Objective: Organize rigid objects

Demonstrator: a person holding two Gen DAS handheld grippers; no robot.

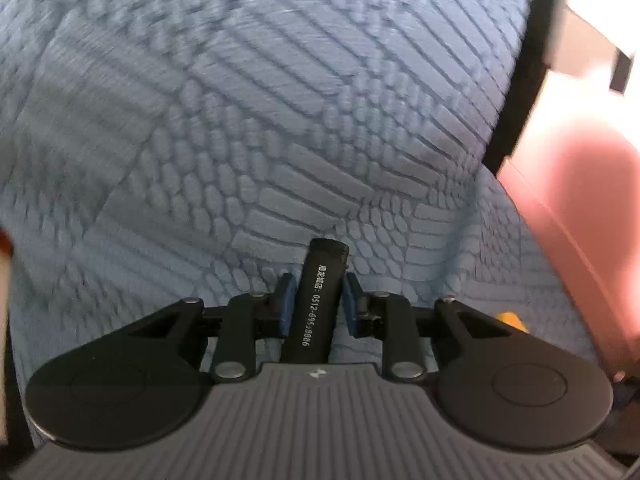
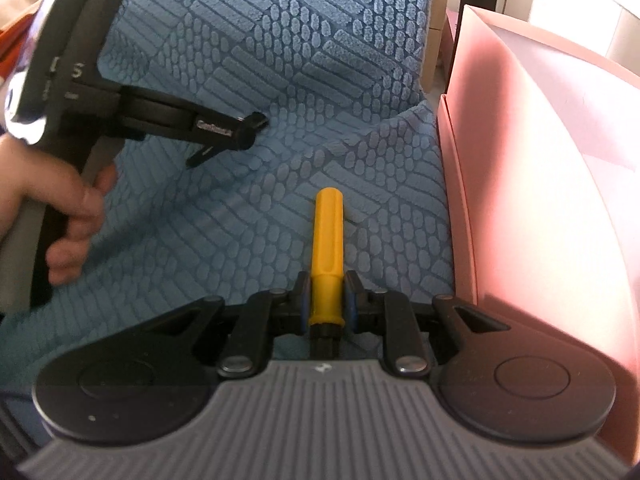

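A black cylindrical stick with white printed digits [image 1: 316, 308] lies lengthwise between the blue pads of my left gripper [image 1: 318, 280], which is shut on it just above the blue textured cloth [image 1: 280, 120]. The right wrist view shows the left gripper [image 2: 252, 128] at upper left, held by a hand [image 2: 76, 208] and pointing down at the cloth. My right gripper [image 2: 326, 280] is shut on a yellow-handled tool [image 2: 328, 224] whose handle sticks forward over the cloth. A bit of that yellow tool [image 1: 512, 320] shows at the right of the left wrist view.
A pink box [image 2: 540, 160] stands along the right side of the cloth, close to the right gripper; the same pink box [image 1: 580, 200] shows in the left wrist view. A dark upright bar [image 1: 524, 80] runs behind the cloth's right edge.
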